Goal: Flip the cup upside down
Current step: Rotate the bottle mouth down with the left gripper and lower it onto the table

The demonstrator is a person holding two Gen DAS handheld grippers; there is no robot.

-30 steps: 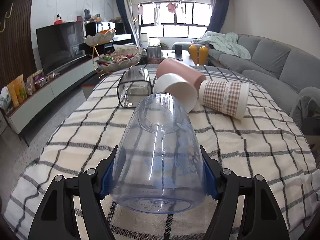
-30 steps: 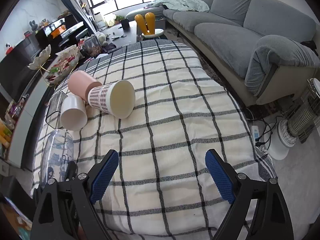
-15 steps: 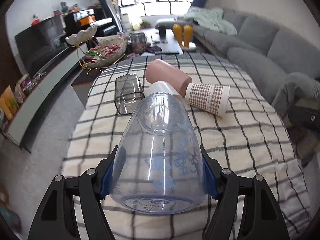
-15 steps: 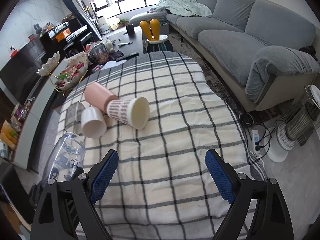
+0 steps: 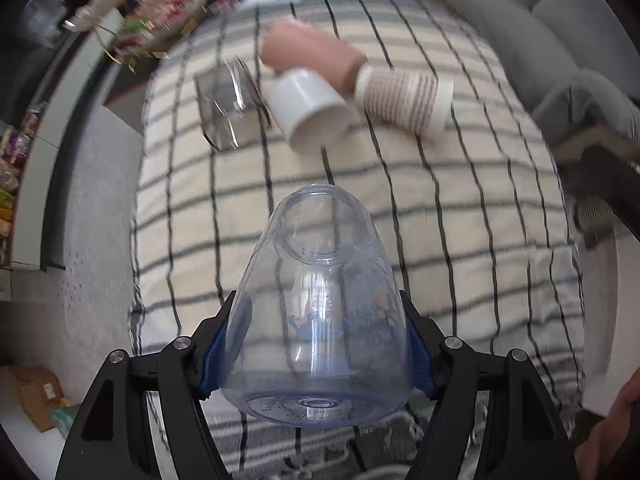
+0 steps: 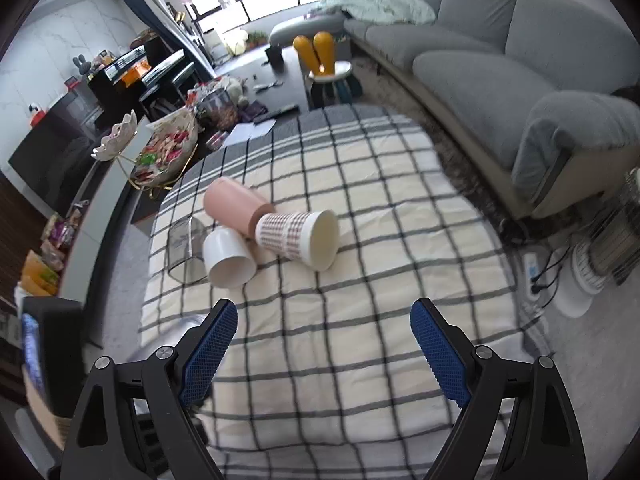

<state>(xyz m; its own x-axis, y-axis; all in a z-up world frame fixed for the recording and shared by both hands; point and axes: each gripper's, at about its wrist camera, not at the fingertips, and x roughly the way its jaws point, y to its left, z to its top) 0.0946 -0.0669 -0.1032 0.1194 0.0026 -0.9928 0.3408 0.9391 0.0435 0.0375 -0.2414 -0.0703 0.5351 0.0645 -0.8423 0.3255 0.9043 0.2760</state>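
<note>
My left gripper [image 5: 318, 348] is shut on a clear plastic cup [image 5: 316, 312] with a blue print. The cup is held above the checked tablecloth [image 5: 460, 240], its mouth pointing away and down toward the table, its base toward the camera. My right gripper [image 6: 324, 344] is open and empty above the near part of the tablecloth [image 6: 360, 300]. The clear cup does not show in the right wrist view.
Several cups lie on their sides at the far part of the table: a pink one [image 6: 232, 204], a white one [image 6: 228, 260], a plaid one [image 6: 300, 236] and a smoky glass one [image 6: 184, 248]. A grey sofa [image 6: 500, 72] stands at the right. A snack bowl [image 6: 164, 152] stands beyond the table.
My left gripper has lifted the clear cup and tipped forward, so the view now looks down on the table. My right gripper has risen and pulled back.
</note>
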